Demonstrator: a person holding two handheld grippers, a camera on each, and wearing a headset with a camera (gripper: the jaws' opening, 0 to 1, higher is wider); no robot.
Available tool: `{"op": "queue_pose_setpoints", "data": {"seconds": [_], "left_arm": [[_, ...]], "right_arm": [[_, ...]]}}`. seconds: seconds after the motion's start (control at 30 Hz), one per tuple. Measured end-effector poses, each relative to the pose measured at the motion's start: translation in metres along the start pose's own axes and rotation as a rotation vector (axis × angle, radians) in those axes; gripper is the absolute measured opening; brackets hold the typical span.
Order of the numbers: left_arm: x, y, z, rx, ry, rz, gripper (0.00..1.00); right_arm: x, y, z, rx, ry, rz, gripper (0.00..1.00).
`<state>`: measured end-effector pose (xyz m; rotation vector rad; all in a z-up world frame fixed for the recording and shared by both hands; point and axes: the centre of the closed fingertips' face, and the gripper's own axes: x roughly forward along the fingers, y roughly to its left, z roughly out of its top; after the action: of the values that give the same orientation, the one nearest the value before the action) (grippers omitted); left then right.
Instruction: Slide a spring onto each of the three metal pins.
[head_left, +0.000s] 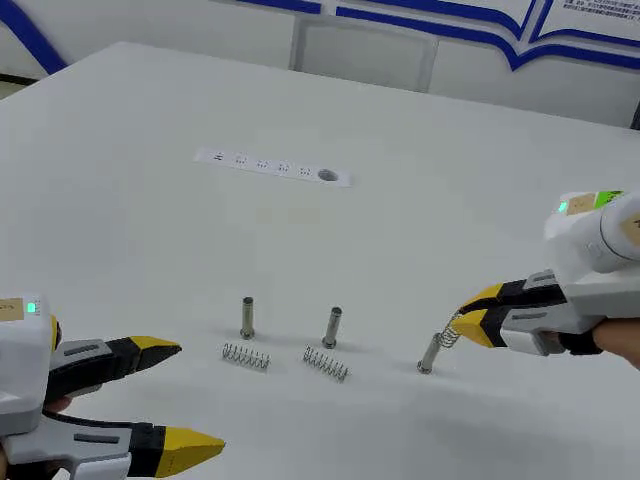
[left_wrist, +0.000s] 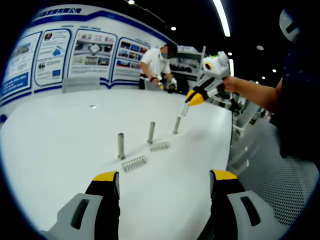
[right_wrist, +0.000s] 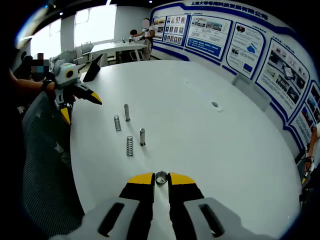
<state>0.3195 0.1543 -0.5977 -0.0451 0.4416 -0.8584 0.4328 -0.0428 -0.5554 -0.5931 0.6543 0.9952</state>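
three pins (head_left: 332, 326), one spring (head_left: 449, 336) in hand
our right tool (head_left: 462, 325) pinches the spring, likely light and squashy, near its end; left tool (head_left: 200, 393) spread.

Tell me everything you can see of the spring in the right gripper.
The spring is a small coil of bright metal wire, pinched between the yellow tips of the right gripper. It hangs tilted, its lower end at the top of the rightmost pin, which stands on the white table. Whether it has started onto the pin I can't tell. In the right gripper view it shows end-on as a ring.
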Motion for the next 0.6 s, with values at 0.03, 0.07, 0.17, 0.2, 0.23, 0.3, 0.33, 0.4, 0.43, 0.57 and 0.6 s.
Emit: {"op": "queue_pose_setpoints", "data": {"seconds": [0.03,0.07,0.17,0.2,0.23,0.3,0.33,0.4,0.43,0.57,0.6], "left_arm": [[0.0,0.0,0.0,0.0,0.0,0.001,0.75],[0.0,0.0,0.0,0.0,0.0,0.001,0.75],[0.0,0.0,0.0,0.001,-0.001,0.002,0.75],[0.0,0.001,0.001,0.001,-0.003,0.003,0.75],[-0.001,0.001,0.001,0.0,-0.003,0.004,0.75],[-0.001,0.001,0.001,-0.001,-0.004,0.004,0.75],[-0.001,0.001,0.001,-0.001,-0.004,0.005,0.75],[-0.001,0.001,0.001,-0.001,-0.005,0.005,0.75],[-0.001,0.001,0.001,-0.001,-0.005,0.006,0.75],[-0.001,0.002,0.001,-0.003,-0.006,0.01,0.75],[-0.001,0.002,0.001,-0.004,-0.006,0.01,0.75]], "right_arm": [[0.002,-0.001,0.0,-0.002,0.003,-0.001,0.12],[0.003,-0.002,-0.001,-0.004,0.006,-0.003,0.12],[0.005,-0.004,-0.001,-0.005,0.011,-0.005,0.12],[0.006,-0.004,-0.001,-0.005,0.012,-0.005,0.12],[0.006,-0.004,0.0,-0.004,0.013,-0.004,0.12],[0.007,-0.004,0.0,-0.005,0.017,0.0,0.12],[0.008,-0.004,0.0,-0.006,0.019,0.0,0.12],[0.009,-0.004,-0.001,-0.005,0.023,0.005,0.12],[0.009,-0.004,-0.001,-0.006,0.024,0.005,0.12],[0.012,-0.003,-0.003,-0.005,0.034,0.011,0.12],[0.013,-0.003,-0.004,-0.004,0.036,0.012,0.12]]}}
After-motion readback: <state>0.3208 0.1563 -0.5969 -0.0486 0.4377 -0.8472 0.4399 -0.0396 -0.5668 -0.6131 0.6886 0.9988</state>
